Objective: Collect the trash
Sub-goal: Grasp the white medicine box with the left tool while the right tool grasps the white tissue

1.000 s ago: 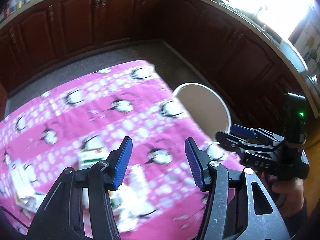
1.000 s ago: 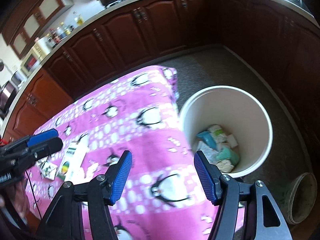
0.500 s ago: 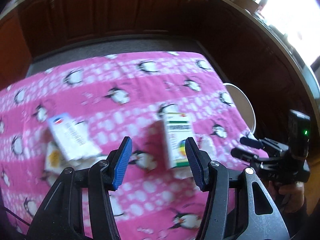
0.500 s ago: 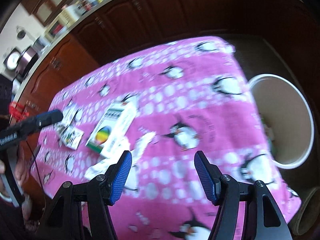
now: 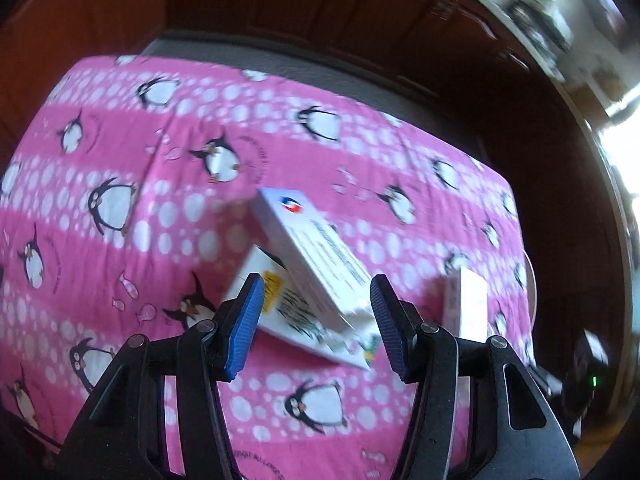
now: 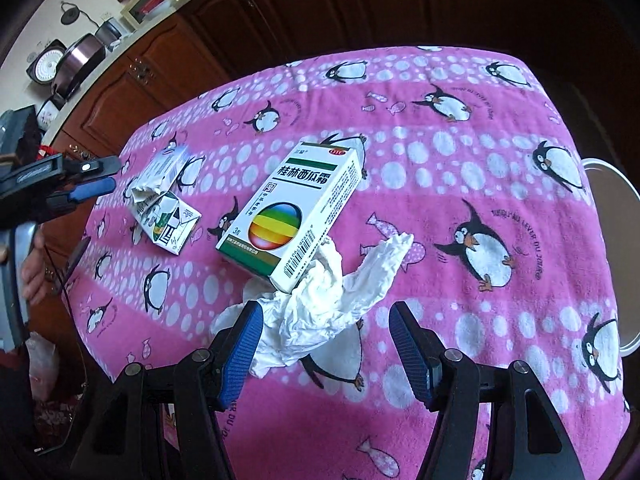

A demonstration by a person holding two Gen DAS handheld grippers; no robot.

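Trash: I see four pieces on the pink penguin cloth [image 6: 460, 168]. A crumpled white tissue [image 6: 320, 300] lies nearest my right gripper [image 6: 326, 354], one end tucked under the lower corner of a white box with a rainbow ball [image 6: 292, 208].
Other boxes: a torn white box [image 5: 316, 252] leans across a flattened carton [image 5: 288, 312], touching it. Both sit well to the left of the rainbow box in the right wrist view.
Bin: only the pale rim of a white bucket [image 6: 612, 248] shows past the cloth's right edge in the right wrist view.
Surroundings: dark wooden cabinets [image 6: 280, 20] wrap around the table. The counter at upper left carries pots and small appliances.
In the way: nothing lies over the tissue, though the rainbow box pins its upper end. The torn box rests on top of the carton.
Right hand pose: my gripper tilts steeply down above the tissue.
Right jaws: spread wide with the tissue between the blue pads [image 6: 244, 352]; I see neither pad pressing on it.
Left hand pose: my left gripper [image 5: 316, 320] points steeply down over the two stacked boxes; a hand [image 6: 34, 276] holds it at the left edge of the right wrist view.
Left jaws: spread about halfway, framing the boxes and gripping nothing. This view is blurred.
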